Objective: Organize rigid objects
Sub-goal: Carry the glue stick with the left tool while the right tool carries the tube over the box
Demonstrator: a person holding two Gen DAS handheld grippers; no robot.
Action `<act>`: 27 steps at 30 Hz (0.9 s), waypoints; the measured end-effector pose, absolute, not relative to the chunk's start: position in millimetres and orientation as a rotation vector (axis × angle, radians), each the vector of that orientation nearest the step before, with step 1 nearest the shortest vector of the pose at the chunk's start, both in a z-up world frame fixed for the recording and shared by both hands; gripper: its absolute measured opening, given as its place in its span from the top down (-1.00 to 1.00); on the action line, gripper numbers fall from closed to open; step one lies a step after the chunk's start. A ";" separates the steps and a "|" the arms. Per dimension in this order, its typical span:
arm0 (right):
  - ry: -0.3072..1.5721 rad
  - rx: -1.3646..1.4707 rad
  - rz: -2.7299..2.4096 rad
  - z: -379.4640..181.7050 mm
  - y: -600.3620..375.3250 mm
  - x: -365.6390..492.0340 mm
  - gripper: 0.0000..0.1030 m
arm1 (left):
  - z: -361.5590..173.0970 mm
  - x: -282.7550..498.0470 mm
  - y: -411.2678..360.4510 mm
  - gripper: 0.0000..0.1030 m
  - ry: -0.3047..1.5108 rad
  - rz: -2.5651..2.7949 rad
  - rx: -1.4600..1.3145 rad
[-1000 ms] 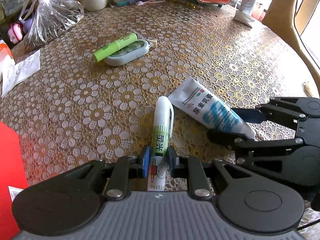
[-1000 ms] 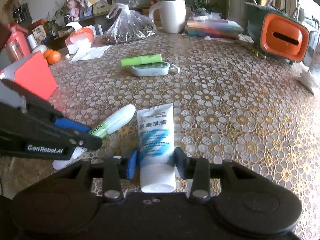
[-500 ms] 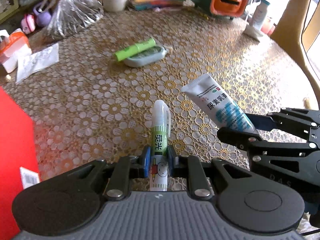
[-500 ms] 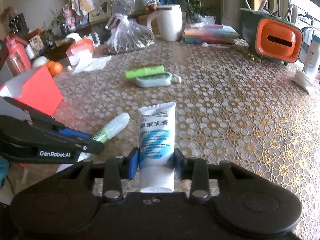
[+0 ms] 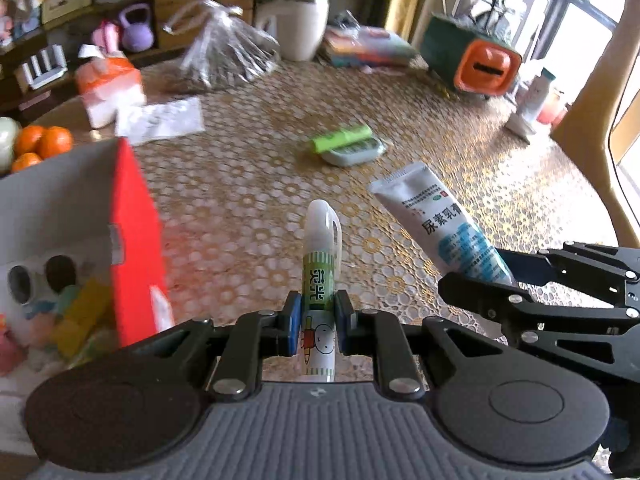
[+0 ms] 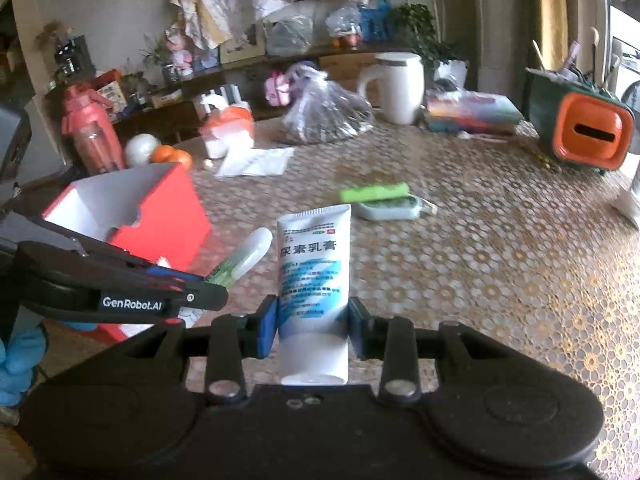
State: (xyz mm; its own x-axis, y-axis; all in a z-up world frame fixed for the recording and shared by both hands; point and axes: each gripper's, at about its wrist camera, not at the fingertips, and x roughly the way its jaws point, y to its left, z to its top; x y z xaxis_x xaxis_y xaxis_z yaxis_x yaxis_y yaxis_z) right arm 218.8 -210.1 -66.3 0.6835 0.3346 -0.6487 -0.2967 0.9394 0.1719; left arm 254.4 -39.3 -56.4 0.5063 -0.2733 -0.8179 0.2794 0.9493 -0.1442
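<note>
**Two Items Lifted, Two Left on Table**

While the left gripper [image 5: 317,322] pinches the green-white pen [image 5: 321,280] just right of the red box [image 5: 136,248], the box apparently holds items already.

Right view: right gripper [image 6: 313,326] clamps the cream tube [image 6: 314,272]; beyond it, green marker [image 6: 374,192] and pale case [image 6: 390,207] remain on the table [image 6: 500,260].

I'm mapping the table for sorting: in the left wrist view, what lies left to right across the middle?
Red box → white-and-green pen in the left tool → white cream tube → right tool.
</note>
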 end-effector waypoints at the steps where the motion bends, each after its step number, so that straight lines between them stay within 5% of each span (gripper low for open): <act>1: 0.733 0.047 0.362 -61.6 -204.0 217.1 0.32 | -51.9 251.4 -33.4 0.67 0.977 -0.327 0.002; 27: 0.669 0.005 0.537 -2.2 -49.8 232.9 0.31 | 10.5 220.6 125.5 0.67 0.851 -0.082 -0.078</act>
